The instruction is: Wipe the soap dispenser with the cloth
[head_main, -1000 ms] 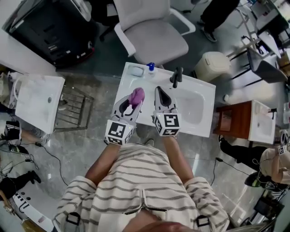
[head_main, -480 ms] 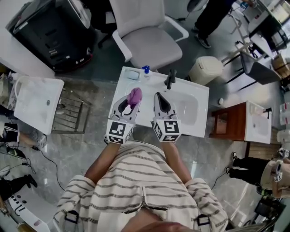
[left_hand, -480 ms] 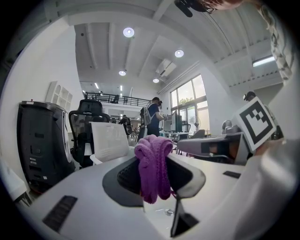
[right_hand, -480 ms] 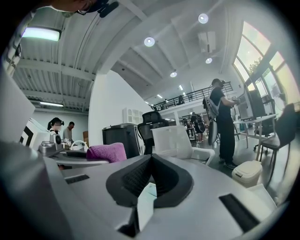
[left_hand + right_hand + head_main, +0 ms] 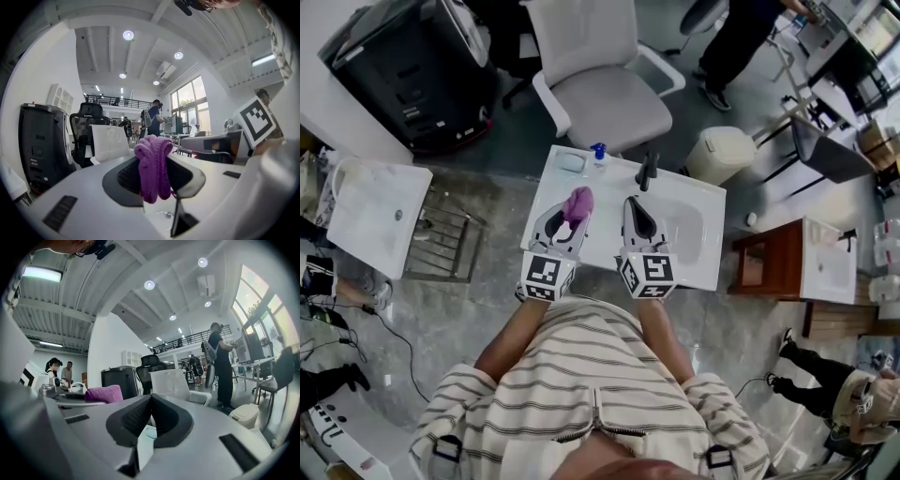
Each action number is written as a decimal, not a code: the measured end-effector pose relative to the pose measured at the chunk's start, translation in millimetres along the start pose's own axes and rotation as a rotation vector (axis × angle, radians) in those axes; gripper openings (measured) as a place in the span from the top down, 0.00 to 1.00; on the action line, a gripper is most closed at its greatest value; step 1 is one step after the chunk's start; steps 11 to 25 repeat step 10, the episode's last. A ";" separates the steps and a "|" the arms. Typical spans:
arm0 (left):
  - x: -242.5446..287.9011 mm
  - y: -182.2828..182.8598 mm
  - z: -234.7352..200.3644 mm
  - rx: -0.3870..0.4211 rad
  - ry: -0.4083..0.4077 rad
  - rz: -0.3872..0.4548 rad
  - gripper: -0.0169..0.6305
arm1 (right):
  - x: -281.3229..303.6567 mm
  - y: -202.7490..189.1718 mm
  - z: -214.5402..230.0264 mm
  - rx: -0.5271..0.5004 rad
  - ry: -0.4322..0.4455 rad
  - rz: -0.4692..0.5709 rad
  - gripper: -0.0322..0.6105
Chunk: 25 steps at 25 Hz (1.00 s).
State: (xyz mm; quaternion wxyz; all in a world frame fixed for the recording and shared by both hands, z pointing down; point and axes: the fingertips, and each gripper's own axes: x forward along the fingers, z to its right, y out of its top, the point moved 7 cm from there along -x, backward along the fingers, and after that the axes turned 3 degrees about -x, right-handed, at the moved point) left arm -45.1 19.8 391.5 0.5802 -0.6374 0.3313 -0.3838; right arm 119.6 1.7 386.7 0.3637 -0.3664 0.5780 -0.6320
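Note:
The soap dispenser [image 5: 598, 153], small with a blue pump, stands at the back edge of the white sink counter [image 5: 694, 267], left of the black faucet [image 5: 648, 171]. My left gripper [image 5: 572, 216] hovers over the counter's left part, shut on a bunched purple cloth [image 5: 578, 202]; in the left gripper view the cloth [image 5: 153, 166] hangs pinched between the jaws. My right gripper [image 5: 632, 201] is beside it over the basin edge, shut and holding nothing; its pads [image 5: 161, 416] meet in the right gripper view, where the cloth [image 5: 104, 393] shows at the left. Both grippers are short of the dispenser.
A soap dish [image 5: 571, 162] lies left of the dispenser. Beyond the counter stand a white office chair [image 5: 600, 94] and a cream bin [image 5: 722, 155]. A black machine [image 5: 403, 66] and a second white sink [image 5: 375, 211] are at the left, a wooden cabinet [image 5: 769, 258] at the right.
Both grippers have lifted a little over the counter, the right one more. The purple cloth stays in the left gripper. The head view has shifted, so the counter sits slightly higher in the picture.

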 end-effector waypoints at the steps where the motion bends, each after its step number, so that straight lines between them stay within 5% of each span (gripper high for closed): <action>1: -0.2 0.3 -0.4 -0.004 0.004 -0.002 0.77 | 0.0 0.1 0.7 0.001 0.000 0.001 0.95; 25: -13.8 -5.2 6.7 -0.007 0.004 -0.004 0.77 | -12.3 -3.4 -7.4 0.001 0.007 -0.001 0.95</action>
